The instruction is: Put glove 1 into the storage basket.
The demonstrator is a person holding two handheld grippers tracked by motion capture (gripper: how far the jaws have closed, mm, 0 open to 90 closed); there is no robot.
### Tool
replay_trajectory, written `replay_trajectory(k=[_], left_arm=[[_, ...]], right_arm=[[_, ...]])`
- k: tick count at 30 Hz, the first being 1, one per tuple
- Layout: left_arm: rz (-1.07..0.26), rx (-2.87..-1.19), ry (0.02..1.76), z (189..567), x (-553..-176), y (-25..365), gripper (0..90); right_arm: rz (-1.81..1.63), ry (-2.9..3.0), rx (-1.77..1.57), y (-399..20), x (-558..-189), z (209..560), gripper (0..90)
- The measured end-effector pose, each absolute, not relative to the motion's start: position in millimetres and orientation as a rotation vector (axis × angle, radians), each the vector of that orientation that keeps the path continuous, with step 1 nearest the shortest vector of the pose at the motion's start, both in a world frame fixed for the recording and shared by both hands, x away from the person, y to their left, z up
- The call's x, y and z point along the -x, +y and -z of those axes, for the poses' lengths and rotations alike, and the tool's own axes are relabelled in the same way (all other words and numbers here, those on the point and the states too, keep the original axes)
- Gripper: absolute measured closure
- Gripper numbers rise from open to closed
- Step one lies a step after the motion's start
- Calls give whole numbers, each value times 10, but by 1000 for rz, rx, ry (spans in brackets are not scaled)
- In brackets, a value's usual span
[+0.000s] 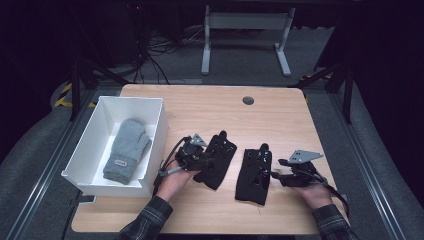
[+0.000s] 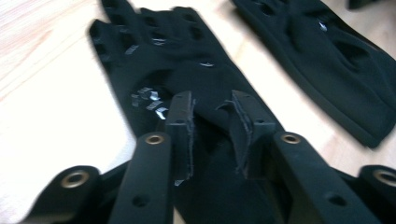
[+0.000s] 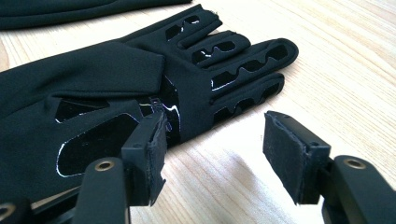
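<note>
Black gloves, two, are laid flat mid-bench, long axes toward the far edge, fingertips pointing away. Left glove [image 2: 187, 88] is straddled at the cuff by the left gripper [image 2: 212, 123], its fingers narrowly parted, seemingly for a pinch. Right gripper [image 3: 224, 149] is held wide open beside right glove [image 3: 140, 88], nothing gripped.

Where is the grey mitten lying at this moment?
In the high view, the grey mitten lies inside the white box at the table's left side, left of the two black gloves.
</note>
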State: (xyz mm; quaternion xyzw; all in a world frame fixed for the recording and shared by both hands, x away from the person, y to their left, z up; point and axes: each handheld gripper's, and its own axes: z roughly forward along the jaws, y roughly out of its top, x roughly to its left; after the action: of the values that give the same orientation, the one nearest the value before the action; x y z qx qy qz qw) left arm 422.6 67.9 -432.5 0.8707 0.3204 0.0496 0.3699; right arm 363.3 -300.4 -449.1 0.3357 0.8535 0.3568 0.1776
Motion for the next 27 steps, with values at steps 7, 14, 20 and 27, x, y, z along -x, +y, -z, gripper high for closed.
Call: replay_trajectory(k=[7, 14, 20, 27], left_arm=[[-123, -2202, 929, 4443, -4513, 710, 618], [-133, -2251, 938, 4567, -4566, 667, 621], [-139, -2247, 927, 4580, -4531, 634, 769], [-93, -2205, 955, 4542, -4512, 662, 866]], right_arm=[[-1007, 2417, -948, -3002, -3631, 4496, 403], [-1005, 2420, -945, -3009, -3629, 4498, 407], [-1016, 2428, -941, -3011, -3621, 4491, 454], [-1036, 2483, -919, -3005, -3594, 4497, 613]])
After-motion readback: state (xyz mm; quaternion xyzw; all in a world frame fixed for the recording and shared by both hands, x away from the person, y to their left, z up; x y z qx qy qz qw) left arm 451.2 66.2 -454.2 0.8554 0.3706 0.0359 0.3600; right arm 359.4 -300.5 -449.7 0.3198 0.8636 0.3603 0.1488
